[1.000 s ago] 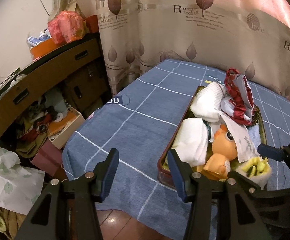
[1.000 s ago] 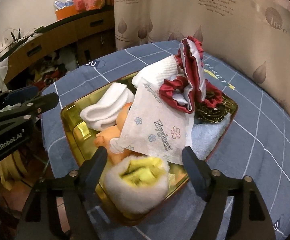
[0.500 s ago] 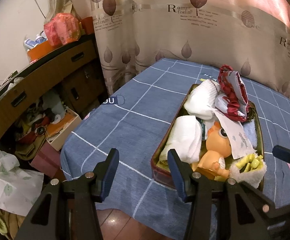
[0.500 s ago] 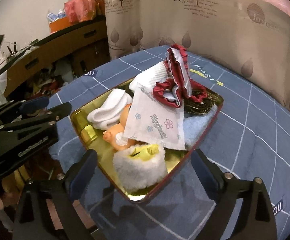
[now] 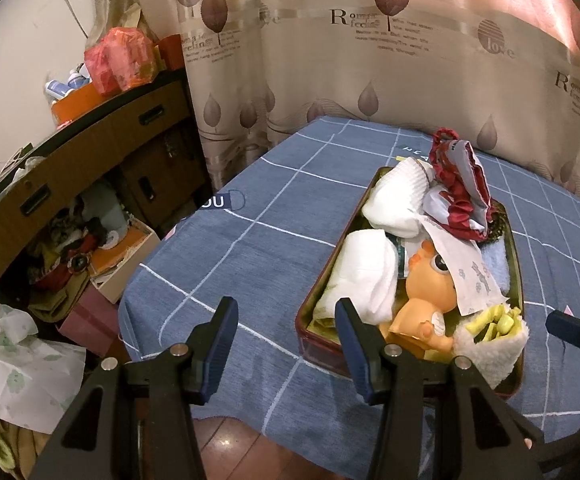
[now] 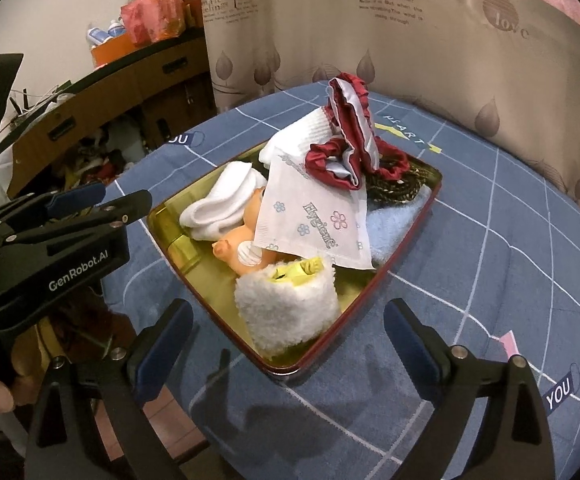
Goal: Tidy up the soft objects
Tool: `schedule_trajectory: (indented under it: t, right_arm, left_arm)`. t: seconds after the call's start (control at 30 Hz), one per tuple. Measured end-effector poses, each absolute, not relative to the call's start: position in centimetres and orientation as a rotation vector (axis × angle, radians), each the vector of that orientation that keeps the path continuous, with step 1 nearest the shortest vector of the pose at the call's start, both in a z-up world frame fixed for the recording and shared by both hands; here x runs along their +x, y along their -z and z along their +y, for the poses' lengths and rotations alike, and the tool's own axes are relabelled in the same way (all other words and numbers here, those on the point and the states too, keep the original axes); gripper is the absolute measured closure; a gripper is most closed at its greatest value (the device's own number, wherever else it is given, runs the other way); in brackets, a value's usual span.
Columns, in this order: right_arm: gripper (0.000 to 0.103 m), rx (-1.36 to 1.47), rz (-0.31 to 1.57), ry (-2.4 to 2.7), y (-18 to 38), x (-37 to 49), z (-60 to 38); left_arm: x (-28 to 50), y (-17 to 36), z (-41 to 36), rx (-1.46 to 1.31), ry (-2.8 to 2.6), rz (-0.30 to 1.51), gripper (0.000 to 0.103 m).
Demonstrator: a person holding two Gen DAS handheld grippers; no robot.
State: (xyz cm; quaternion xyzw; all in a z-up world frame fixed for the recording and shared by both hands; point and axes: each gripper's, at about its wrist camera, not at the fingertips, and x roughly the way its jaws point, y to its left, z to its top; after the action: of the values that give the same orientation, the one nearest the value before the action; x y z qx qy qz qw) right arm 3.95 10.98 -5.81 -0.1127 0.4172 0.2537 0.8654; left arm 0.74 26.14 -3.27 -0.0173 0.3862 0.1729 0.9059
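Observation:
A gold tray with a red rim (image 6: 406, 252) (image 5: 310, 316) sits on the blue checked tablecloth and holds a pile of soft things. In it are a white fluffy roll with a yellow core (image 6: 290, 312) (image 5: 490, 344), an orange rubber duck (image 5: 422, 304) (image 6: 237, 244), white socks (image 6: 225, 200) (image 5: 370, 276), a tissue pack (image 6: 314, 220), a dark red scrunchie cloth (image 6: 350, 136) (image 5: 462, 188) and a blue towel (image 6: 394, 228). My left gripper (image 5: 285, 344) is open and empty, short of the tray's near left corner. My right gripper (image 6: 285, 344) is open and empty, just before the fluffy roll.
The blue tablecloth (image 5: 229, 256) covers a round table with its edge near me. A brown cabinet (image 5: 89, 160) with clutter and boxes stands at the left. A leaf-print curtain (image 6: 410, 32) hangs behind the table. The left gripper (image 6: 73, 216) shows in the right wrist view.
Both grippers have drawn back from the tray. The right gripper's jaws have spread wider. The pile in the tray has not moved.

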Motion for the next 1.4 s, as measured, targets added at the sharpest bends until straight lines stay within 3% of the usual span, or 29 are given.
schedule_trajectory:
  t: [1.4]
  right_arm:
    - [0.008,-0.241,0.887,-0.539,6.02,3.71,11.25]
  left_arm:
    - [0.94,3.45,25.54,-0.016,-0.344,0.802,0.051]
